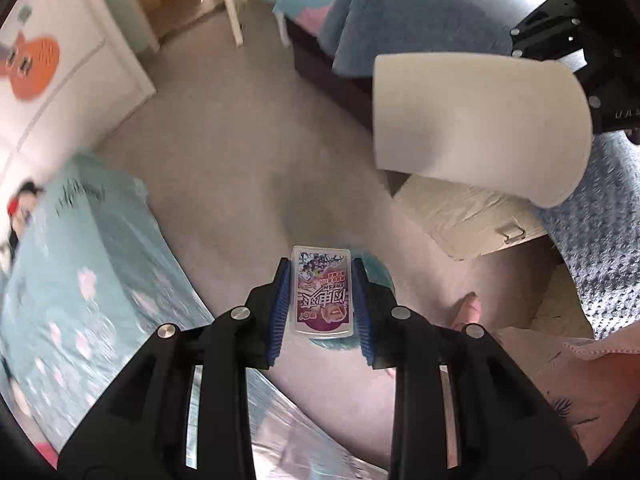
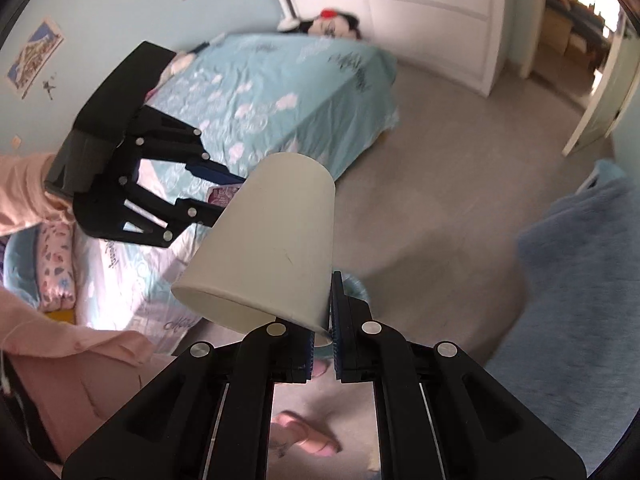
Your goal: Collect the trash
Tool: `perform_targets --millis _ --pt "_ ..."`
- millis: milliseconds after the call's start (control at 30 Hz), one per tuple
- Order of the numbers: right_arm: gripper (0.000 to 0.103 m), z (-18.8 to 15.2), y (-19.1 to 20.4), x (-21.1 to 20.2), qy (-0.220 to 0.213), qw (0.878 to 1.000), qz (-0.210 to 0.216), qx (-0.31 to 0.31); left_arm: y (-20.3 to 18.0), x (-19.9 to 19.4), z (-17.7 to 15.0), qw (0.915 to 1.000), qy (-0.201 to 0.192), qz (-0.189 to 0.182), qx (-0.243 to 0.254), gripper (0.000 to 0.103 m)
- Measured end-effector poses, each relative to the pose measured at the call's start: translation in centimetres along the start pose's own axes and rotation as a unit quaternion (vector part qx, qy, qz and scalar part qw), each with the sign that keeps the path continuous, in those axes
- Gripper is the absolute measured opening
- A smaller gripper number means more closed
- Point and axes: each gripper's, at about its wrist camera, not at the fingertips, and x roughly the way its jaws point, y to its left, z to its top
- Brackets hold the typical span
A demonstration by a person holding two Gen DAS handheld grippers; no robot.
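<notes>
My left gripper [image 1: 321, 280] is shut on a small flat plastic candy box [image 1: 323, 294] with a purple label, held above the floor. In the right wrist view the left gripper [image 2: 224, 200] shows at the left with the box [image 2: 221, 194] partly hidden behind the cup. My right gripper [image 2: 322, 320] is shut on the rim of a white paper cup [image 2: 272, 248], which tilts up and to the left. The cup [image 1: 476, 124] also shows at the upper right of the left wrist view, with the right gripper's black body behind it.
A bed with a light blue cloud sheet [image 2: 280, 88] and a plush toy [image 2: 332, 24] stands to the left. A white wardrobe [image 2: 432, 12] lines the far wall. A blue blanket [image 2: 568, 280] lies at the right. A cardboard box [image 1: 464, 216] sits on the grey floor [image 1: 240, 152].
</notes>
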Motion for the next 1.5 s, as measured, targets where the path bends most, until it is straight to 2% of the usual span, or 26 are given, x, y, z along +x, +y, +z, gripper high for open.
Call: perform_targets --millis 133,233,433,467,500,533,567,633,700,1033,1100,1300,1333,1400,1500 --pt "0.008 -0.6 0.6 5.2 0.052 0.998 0.001 0.018 0.7 3.3 -3.3 0.9988 0.027 -0.017 -0.037 0.027" --pt "0.008 -1.3 0.6 8.8 0.093 0.995 -0.002 0.028 1.3 6.5 -4.5 0.9965 0.049 -0.028 -0.062 0.027" --pt "0.012 -3.0 0.6 12.9 0.135 0.990 0.012 0.042 1.8 11.2 -6.2 0.9929 0.077 -0.044 -0.079 0.028" --pt "0.017 -3.4 0.7 13.6 0.145 0.988 0.015 0.044 1.6 12.0 -6.3 0.9927 0.084 -0.040 -0.077 0.033" --pt "0.035 -3.6 0.7 14.0 0.149 0.988 0.012 0.045 1.6 12.9 -6.1 0.9922 0.091 -0.034 -0.078 0.060" --pt "0.045 -3.8 0.4 14.1 0.148 0.988 0.004 0.043 1.5 13.3 -6.4 0.9923 0.094 -0.024 -0.078 0.081" --pt "0.054 -3.8 0.3 14.0 0.144 0.989 -0.004 0.042 0.9 13.5 -6.9 0.9932 0.091 -0.006 -0.073 0.087" --pt "0.054 -3.8 -0.1 13.3 0.139 0.989 -0.003 0.052 0.5 14.0 -7.3 0.9932 0.099 0.013 -0.061 0.089" --pt "0.054 -3.8 -0.5 12.4 0.131 0.990 -0.004 0.060 0.5 13.9 -7.4 0.9927 0.103 0.011 -0.061 0.089" --pt "0.060 -3.9 -1.3 6.9 0.080 0.994 -0.009 0.076 0.2 11.1 -7.1 0.9948 0.078 0.007 -0.065 0.089" --pt "0.063 -3.8 -1.3 5.5 0.068 0.995 -0.011 0.075 0.0 10.3 -6.7 0.9951 0.076 0.006 -0.063 0.089" --pt "0.070 -4.1 -1.2 -0.8 0.005 0.996 -0.024 0.090 -1.2 6.5 -4.2 0.9981 0.045 0.020 -0.038 0.089" --pt "0.071 -4.2 -1.2 -1.8 -0.005 0.995 -0.028 0.094 -1.5 5.8 -3.8 0.9985 0.039 0.021 -0.033 0.093" --pt "0.074 -4.9 -1.2 -4.4 -0.031 0.993 -0.041 0.108 -2.4 4.2 -2.4 0.9993 0.023 0.022 -0.019 0.096" --pt "0.077 -6.4 -1.1 -8.5 -0.064 0.987 -0.061 0.133 -3.9 2.4 -0.2 0.9998 0.007 0.019 0.005 0.096"
